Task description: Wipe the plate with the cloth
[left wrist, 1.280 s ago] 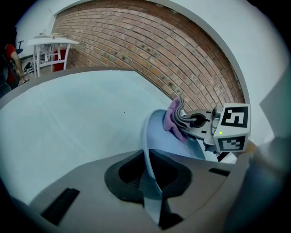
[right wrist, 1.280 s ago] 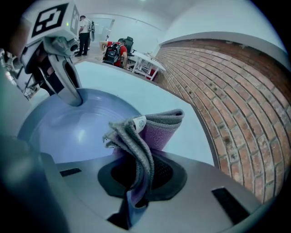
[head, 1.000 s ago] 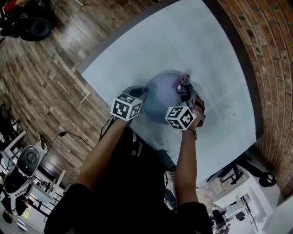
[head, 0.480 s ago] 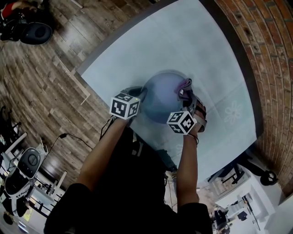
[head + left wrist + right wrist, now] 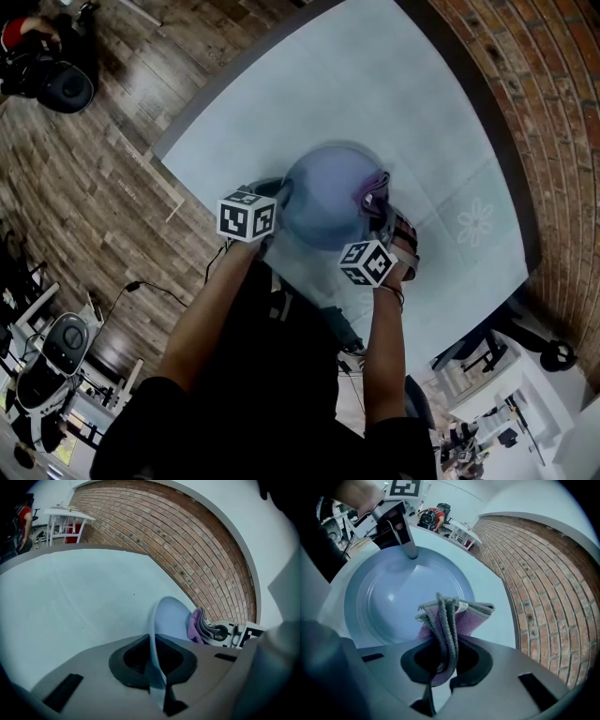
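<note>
Gripping the folded purple cloth (image 5: 451,620) in the right gripper (image 5: 440,679) at the right edge of the round pale-blue plate (image 5: 317,202), dish's middle off to the left, left gripper (image 5: 155,679) clamped on the near-left rim, cloth dragged closer to the body than a second ago, all on the light-blue table (image 5: 375,89).

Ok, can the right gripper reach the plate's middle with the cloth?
Likely yes: the right gripper holds the cloth at the near rim of the plate, whose middle lies bare, and the left gripper clamps only the opposite rim.
</note>
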Motion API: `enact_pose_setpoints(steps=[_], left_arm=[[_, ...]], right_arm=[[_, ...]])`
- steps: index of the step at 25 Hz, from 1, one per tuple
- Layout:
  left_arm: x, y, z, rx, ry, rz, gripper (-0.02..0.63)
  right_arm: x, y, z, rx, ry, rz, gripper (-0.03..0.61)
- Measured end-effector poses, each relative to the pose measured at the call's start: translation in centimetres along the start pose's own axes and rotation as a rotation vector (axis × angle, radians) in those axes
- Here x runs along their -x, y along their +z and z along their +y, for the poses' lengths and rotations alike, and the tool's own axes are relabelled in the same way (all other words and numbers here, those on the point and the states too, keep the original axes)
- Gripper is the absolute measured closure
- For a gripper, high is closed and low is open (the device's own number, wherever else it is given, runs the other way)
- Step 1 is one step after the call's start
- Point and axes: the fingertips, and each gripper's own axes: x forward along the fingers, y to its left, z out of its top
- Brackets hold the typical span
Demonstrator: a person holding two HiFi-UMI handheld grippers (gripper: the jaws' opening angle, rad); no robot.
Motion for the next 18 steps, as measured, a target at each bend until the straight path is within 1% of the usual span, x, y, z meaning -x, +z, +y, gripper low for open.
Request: enact_pose_setpoints(steps=[5,10,13,18], left_arm=[[0.0,-0.1,0.1,0.026,-0.005,-0.008,0.569],[0.0,-0.3,-0.2,0.017,-0.007,-0.007,0.570],[-0.1,-0.4,-0.2,0.016,-0.003,-0.009,0.570],[-0.1,-0.5,-0.2,0.019,-0.004,-0.007,0.569]], right_arm=[[0.9,-0.6,1.5,0.000,0.026,0.005,0.518],[2.0,-1.3,3.1,-0.025,0.060,0.009,0.518],[2.6,-1.5,4.3,-0.039,0.097,0.008,0.518],[3.5,-1.6,5.9,-0.038,0.141,0.004,0.518]])
